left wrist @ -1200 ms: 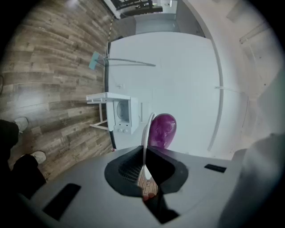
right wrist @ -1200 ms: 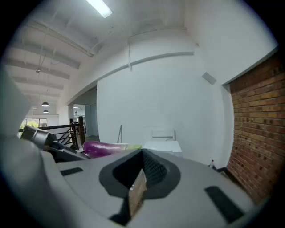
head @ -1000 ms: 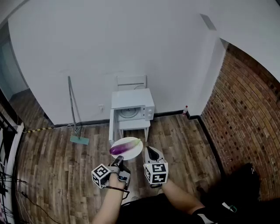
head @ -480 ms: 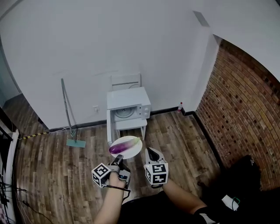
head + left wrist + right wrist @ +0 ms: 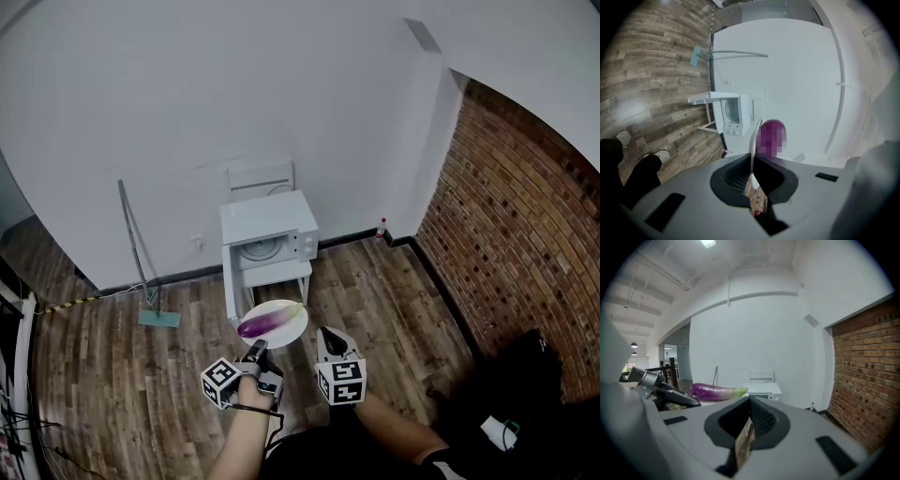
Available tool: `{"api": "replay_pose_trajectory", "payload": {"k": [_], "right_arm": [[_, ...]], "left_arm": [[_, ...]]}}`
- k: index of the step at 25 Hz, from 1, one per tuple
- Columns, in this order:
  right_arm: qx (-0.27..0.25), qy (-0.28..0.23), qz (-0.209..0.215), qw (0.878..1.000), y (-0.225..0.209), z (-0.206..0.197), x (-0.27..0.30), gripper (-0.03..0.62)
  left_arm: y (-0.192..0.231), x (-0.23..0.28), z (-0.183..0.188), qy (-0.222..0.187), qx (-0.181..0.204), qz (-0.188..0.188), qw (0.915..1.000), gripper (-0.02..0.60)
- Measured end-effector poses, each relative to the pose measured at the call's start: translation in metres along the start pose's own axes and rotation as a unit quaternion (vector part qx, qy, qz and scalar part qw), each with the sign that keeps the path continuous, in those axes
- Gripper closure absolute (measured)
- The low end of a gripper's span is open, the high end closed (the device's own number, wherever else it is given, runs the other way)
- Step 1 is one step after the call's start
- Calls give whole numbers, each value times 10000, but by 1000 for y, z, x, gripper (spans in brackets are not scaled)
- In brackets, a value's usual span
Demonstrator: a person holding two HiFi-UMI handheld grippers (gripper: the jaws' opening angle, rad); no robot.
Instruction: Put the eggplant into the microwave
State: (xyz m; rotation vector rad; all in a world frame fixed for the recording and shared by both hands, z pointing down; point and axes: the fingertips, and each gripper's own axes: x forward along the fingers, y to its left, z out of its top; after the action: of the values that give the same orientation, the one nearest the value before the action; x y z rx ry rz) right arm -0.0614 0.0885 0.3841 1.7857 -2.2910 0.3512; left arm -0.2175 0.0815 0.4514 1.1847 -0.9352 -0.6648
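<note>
Left gripper (image 5: 255, 349): fingers clamped on the thin rim of a round white plate (image 5: 292, 330). The glossy purple eggplant (image 5: 263, 324), long with a green cap, lies on it just past my fingertips. Right gripper (image 5: 327, 335): ribbed pads together, nothing between. Boxy white microwave (image 5: 267, 225) ahead, well apart, across plank floor (image 5: 375, 291).

- Bare, roomy indoor space, more studio than home; tall white wall (image 5: 234, 84), raw brick wall (image 5: 525, 234), plank floor (image 5: 112, 375);
- lone microwave (image 5: 269, 225) on a small white desk (image 5: 281, 272); mop (image 5: 141, 267) leaning against the wall
</note>
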Motion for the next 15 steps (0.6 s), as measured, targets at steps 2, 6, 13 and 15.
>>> {"api": "replay_pose_trajectory", "payload": {"k": [2,6,13,15], "right_arm": [[36,-4,31,10000,-7,1,12,582],[87,-48,124,9999,-27,10,48,582],[82,-92,364,9993,-74,43,114,582],[79,-49,450,9989,-87,48,130,582]], "left_arm": [[-1,12,5,-59,4,23,10000,565],[-7,45,20,-227,44,64,9997,565],[-35,121,34,-458,70,-62,9989,565],[-41,142,35,-523,65,-78,9986,565]]}}
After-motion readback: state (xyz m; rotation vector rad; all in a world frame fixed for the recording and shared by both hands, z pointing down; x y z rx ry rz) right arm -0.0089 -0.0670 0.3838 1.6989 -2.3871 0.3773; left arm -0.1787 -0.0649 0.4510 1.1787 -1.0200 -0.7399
